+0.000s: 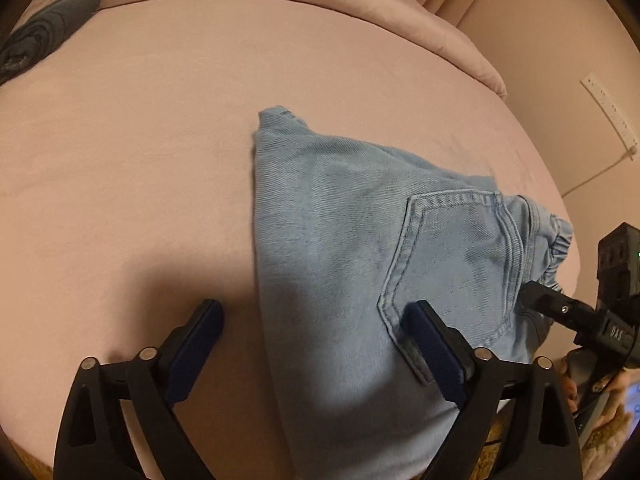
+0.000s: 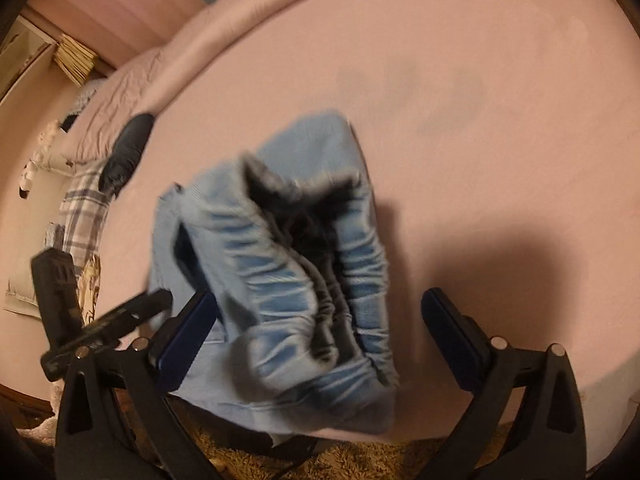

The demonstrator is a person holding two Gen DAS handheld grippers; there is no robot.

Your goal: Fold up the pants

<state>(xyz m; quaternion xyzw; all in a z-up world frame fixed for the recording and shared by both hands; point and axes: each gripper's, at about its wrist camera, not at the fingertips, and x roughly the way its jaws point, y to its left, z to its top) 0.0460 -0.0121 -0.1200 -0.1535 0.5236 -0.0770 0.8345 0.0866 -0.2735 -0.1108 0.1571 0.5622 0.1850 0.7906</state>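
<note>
Light blue denim pants (image 1: 360,248) lie folded in a compact stack on the pink bed (image 1: 140,160), back pocket up. My left gripper (image 1: 316,320) is open just above the pants' near left edge; its right finger (image 1: 432,344) hovers over the pocket. In the right wrist view the pants (image 2: 288,264) show their gathered elastic waistband, blurred. My right gripper (image 2: 320,316) is open, its jaws wide on either side of the waistband end. Its tip also shows in the left wrist view (image 1: 540,300) at the waistband.
A dark grey object (image 1: 44,40) lies on the bed at the far left, and shows in the right wrist view (image 2: 126,152). A rolled pink duvet (image 1: 320,4) runs along the far side. A shaggy carpet (image 2: 360,460) is below the bed's near edge.
</note>
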